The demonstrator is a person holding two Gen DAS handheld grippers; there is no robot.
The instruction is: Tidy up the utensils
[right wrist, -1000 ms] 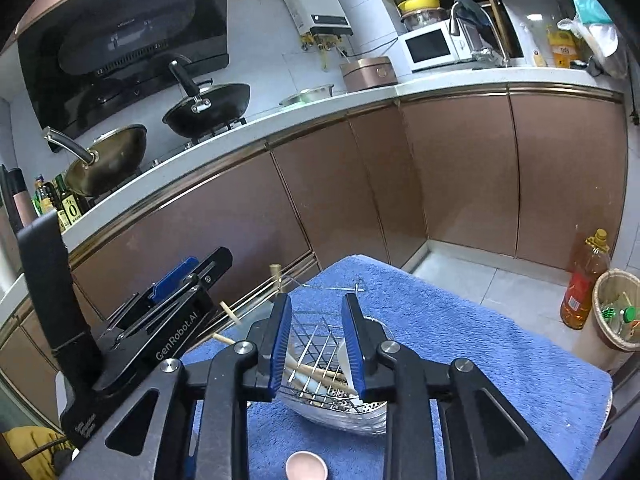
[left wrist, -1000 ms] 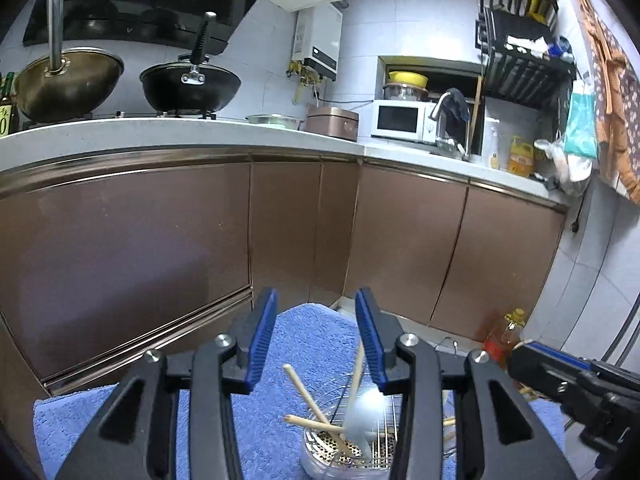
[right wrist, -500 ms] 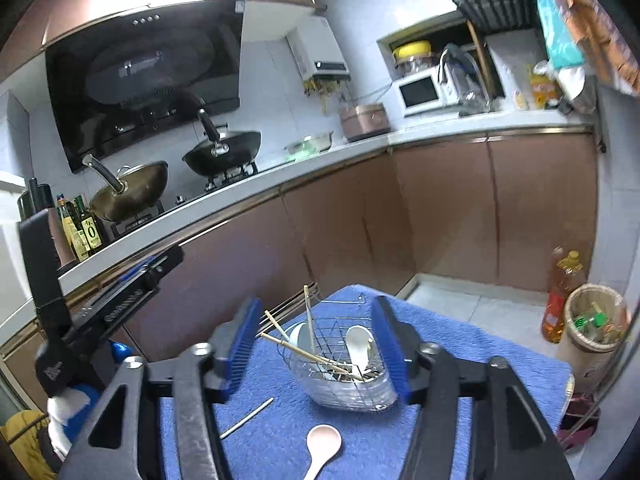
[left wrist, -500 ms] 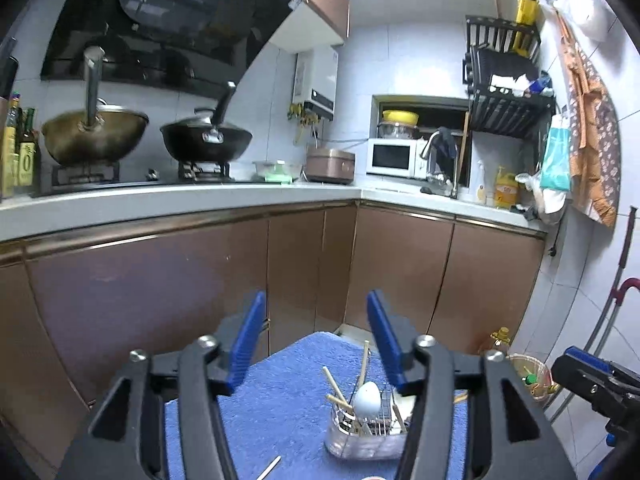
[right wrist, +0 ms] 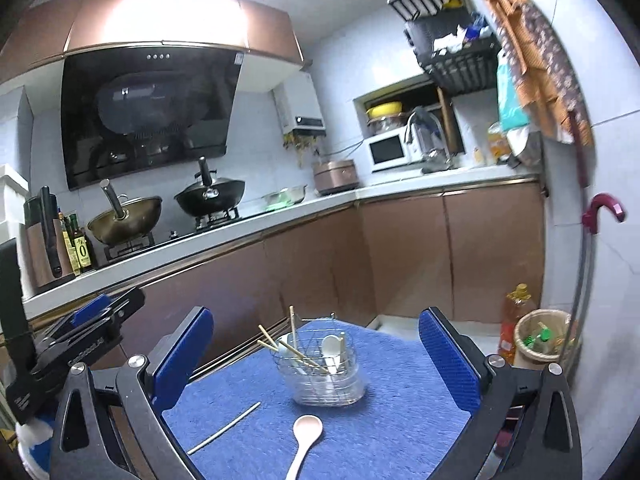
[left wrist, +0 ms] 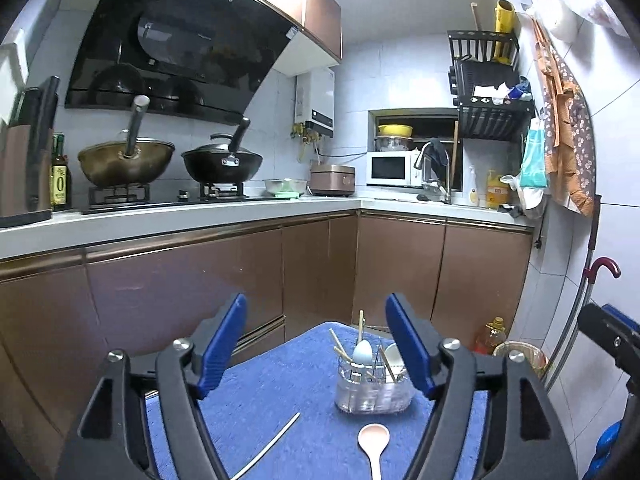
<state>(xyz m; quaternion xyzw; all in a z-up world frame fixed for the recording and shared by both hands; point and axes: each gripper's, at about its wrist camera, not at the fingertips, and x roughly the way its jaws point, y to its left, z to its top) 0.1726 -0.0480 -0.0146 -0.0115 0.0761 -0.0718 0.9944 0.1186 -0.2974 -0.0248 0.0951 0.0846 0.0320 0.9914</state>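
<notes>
A large "0" on the oil bottle point(left wrist: 60, 184) label

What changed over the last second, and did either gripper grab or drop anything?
Both grippers, left gripper and right gripper, pulled up and back from the utensil basket and opened wider, holding nothing. The basket, pink spoon and loose chopstick stayed on the blue towel.

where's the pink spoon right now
The pink spoon lies flat on the blue towel, bowl up, just in front of the clear utensil holder. A loose chopstick lies to its left; neither gripper touches it.
</notes>
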